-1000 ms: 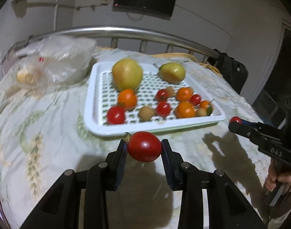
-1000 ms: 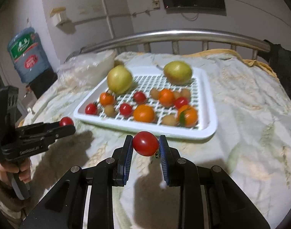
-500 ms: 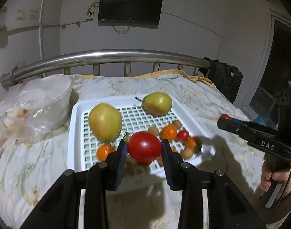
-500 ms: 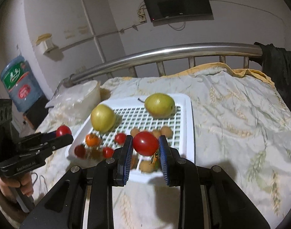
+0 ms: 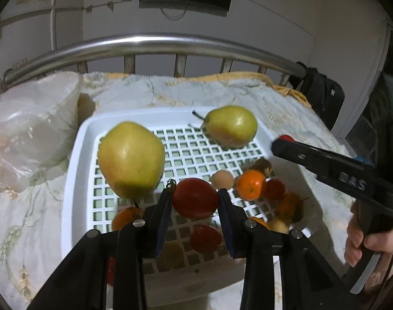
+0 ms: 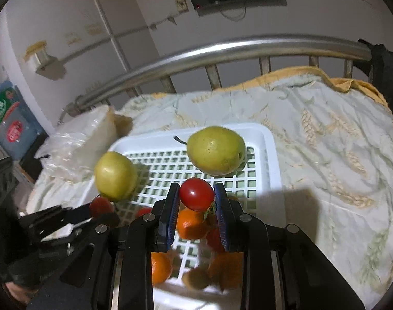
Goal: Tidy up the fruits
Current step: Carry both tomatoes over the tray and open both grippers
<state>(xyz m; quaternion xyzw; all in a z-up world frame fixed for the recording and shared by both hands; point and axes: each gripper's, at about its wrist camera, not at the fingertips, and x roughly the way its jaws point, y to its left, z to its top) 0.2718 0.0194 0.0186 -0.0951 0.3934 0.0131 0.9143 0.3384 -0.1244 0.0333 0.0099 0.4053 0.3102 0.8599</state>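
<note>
My left gripper [image 5: 194, 197] is shut on a large red tomato [image 5: 195, 198], held above the near half of the white slotted tray [image 5: 75, 170]. My right gripper [image 6: 196, 195] is shut on a smaller red tomato [image 6: 196, 193], over the tray's [image 6: 272, 155] middle. In the tray lie a big yellow-green apple [image 5: 130, 159], a pear [image 5: 231, 125], oranges [image 5: 251, 184], small red tomatoes [image 5: 205, 239] and brown round fruits [image 5: 222, 179]. The right gripper also shows in the left wrist view [image 5: 282, 143], with a hand [image 5: 364, 240] on its grip.
The tray sits on a pale patterned bedspread [image 6: 325, 139]. A clear plastic bag [image 5: 28, 126] lies left of the tray. A metal bed rail [image 5: 150, 45] runs behind, with a dark bag [image 5: 322, 95] at the right and a water bottle [image 6: 9, 121] by the wall.
Both grippers have moved forward from short of the tray's near edge to over the tray, each still holding its tomato. The tray and fruit now look much closer.
</note>
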